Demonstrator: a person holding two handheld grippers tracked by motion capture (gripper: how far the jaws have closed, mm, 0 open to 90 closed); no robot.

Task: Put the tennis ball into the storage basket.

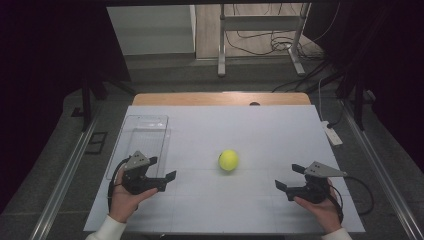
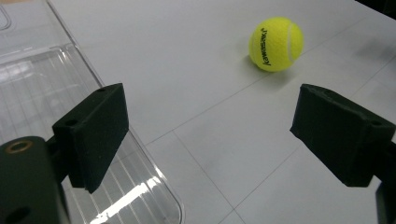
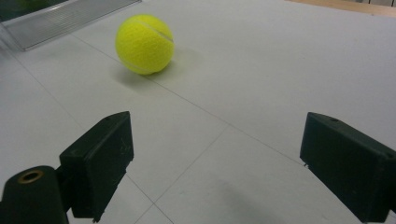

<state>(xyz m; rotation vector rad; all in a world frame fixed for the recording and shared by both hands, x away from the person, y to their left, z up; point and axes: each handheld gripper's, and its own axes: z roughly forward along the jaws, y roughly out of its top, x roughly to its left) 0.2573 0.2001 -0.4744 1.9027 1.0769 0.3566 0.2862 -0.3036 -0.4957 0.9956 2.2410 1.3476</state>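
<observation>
White table (image 1: 260, 130): clear tray (image 1: 145, 131) empty, tennis ball (image 1: 228, 160) apart

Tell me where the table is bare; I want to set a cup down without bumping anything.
Bare: the far right, beyond the tennis ball and right gripper; also the strip between ball and far edge. Crowded: the left, where the clear tray sits against the left gripper.

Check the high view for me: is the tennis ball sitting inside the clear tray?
No, the tennis ball lies on the bare white table, well to the right of the clear tray.
</observation>
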